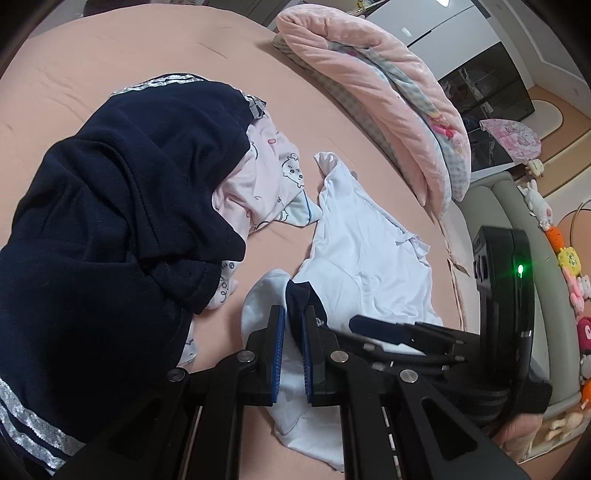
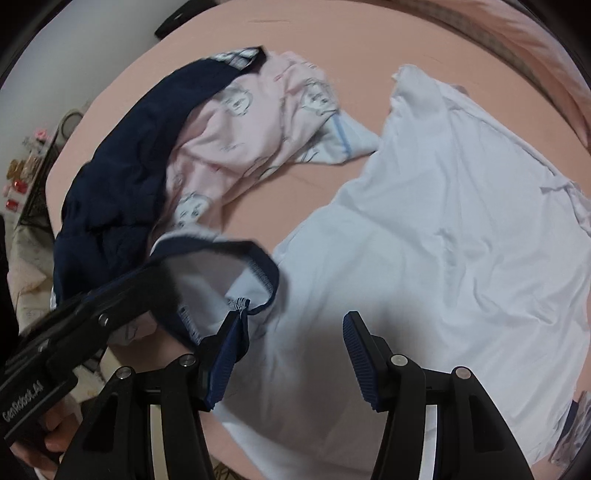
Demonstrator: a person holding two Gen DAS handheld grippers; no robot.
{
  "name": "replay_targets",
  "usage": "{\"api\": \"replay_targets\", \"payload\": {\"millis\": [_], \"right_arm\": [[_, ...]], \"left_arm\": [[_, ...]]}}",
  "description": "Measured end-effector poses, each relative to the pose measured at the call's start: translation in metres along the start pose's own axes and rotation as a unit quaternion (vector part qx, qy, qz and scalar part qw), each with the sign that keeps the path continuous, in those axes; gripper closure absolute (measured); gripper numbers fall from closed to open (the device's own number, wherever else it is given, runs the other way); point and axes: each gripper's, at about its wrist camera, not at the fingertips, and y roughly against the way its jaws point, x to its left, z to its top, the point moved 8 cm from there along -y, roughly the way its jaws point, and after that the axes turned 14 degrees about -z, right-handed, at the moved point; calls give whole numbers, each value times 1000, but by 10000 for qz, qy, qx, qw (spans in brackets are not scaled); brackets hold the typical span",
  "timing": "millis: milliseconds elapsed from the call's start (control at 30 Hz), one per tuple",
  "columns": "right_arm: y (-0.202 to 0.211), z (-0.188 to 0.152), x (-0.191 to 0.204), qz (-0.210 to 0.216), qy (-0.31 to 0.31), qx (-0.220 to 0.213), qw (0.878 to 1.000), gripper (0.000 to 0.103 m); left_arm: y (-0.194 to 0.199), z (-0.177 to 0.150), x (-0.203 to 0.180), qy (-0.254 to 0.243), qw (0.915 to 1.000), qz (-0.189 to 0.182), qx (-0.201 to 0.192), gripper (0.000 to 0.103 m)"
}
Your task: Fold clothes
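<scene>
Pale blue cotton fills the right half of the right wrist view: it is the light blue shirt (image 2: 443,229), which lies spread on the pink bed sheet (image 2: 295,33). We hold its navy-trimmed sleeve cuff (image 1: 301,299) with our left gripper (image 1: 293,325); in the left wrist view the blue pads are pressed together on this cuff, in the lower middle of the frame. Our right gripper (image 2: 295,332) stands about half open over the shirt in the lower middle of its own view. Its left pad touches the loose trim near the seam, but nothing is pinched between the pads. At the left of both views lies a navy garment with silver stripes (image 1: 110,221), and a pink printed garment (image 2: 240,129) comes out from under it. In the upper right of the left wrist view a folded pink blanket (image 1: 388,96) rests near the edge of the bed.
</scene>
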Motion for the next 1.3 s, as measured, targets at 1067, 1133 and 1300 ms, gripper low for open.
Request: {"api": "replay_targets", "payload": {"millis": [1067, 1133, 1300], "right_arm": [[6, -21, 13, 779, 318, -305, 9960, 86], [7, -23, 11, 792, 283, -281, 9961, 86], [10, -29, 8, 826, 298, -192, 9960, 86]], "left_arm": [[-24, 10, 10, 672, 9956, 163, 627, 51], [-34, 3, 14, 663, 9926, 462, 912, 51], [-45, -8, 26, 847, 9870, 781, 1120, 51]]}}
